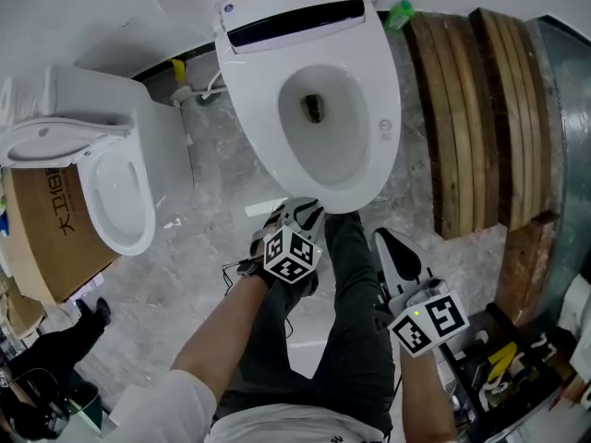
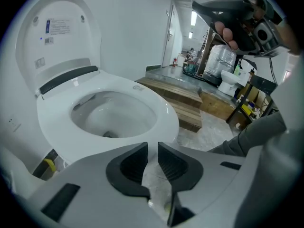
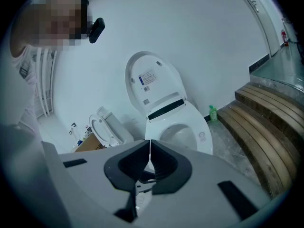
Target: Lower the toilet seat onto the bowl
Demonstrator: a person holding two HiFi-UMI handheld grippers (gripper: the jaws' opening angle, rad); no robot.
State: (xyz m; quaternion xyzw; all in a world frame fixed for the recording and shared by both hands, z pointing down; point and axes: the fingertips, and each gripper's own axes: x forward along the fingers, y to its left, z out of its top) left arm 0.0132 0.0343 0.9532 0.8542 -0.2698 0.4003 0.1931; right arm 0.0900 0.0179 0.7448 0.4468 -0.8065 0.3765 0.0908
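As the white toilet seat [image 1: 263, 132] lies flat, left gripper [image 2: 152, 152] gapes empty, right gripper [image 3: 150, 150] apparently together.

Toilet seat down: the white toilet seat [image 1: 379, 81] lies flat on the bowl [image 1: 340, 90], at 12 o'clock in the head view. Its dark hinge strip [image 1: 295, 24] sits at 12 o'clock and its rounded front at 6 o'clock. A small emblem [image 1: 385, 128] marks the rim at 3 o'clock.
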